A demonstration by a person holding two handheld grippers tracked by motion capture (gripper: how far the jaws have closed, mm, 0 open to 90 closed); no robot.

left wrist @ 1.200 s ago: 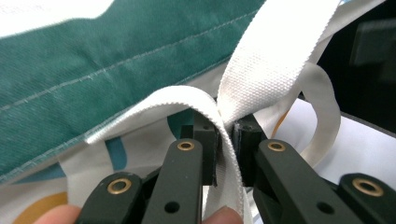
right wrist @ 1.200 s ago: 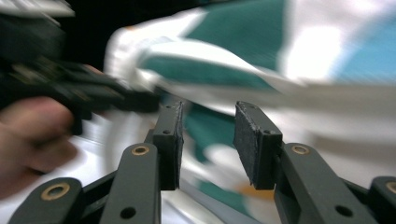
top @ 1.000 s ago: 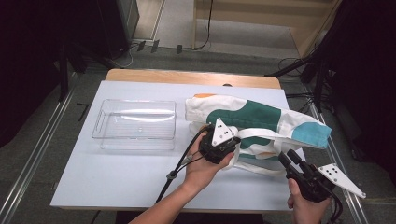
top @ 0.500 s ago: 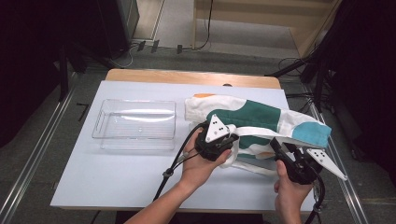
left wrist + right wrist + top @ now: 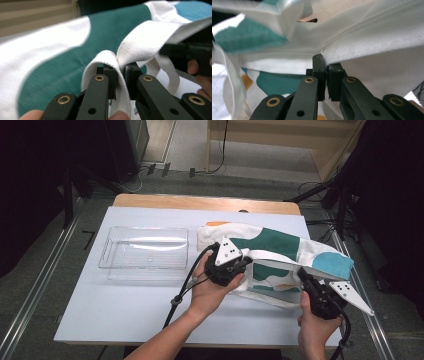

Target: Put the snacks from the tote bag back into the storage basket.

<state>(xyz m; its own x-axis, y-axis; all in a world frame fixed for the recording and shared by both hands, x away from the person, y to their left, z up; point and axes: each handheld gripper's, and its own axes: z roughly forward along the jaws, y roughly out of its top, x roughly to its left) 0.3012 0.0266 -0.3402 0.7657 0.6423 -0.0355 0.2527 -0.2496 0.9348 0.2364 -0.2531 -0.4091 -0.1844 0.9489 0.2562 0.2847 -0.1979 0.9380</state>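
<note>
The white table carries two items. Largest is the white canvas tote bag with teal, blue and orange patches, lying flat on the right half. Its long axis runs across the table, from beside the tray out toward the right edge. Its mouth edge and straps face the person's side.

Left of the bag, apart from it, stands the clear rectangular plastic tray. Nothing lies in it. Whether the bag holds anything cannot be told from these views.

The left gripper sits at the bag's near left corner. In the left gripper view its jaws are clamped on the white woven strap, which loops over the left pad.

The right gripper is at the bag's near edge, toward the right end. Its jaws have just been closing. In the right gripper view the pads press together on the hemmed white edge of the bag.

Judgement: both grips lie along the near edge, spaced apart on the long axis. The bag stretches away from both grippers. The left hand is nearer the tray, so any move that way would lead from that side.
</note>
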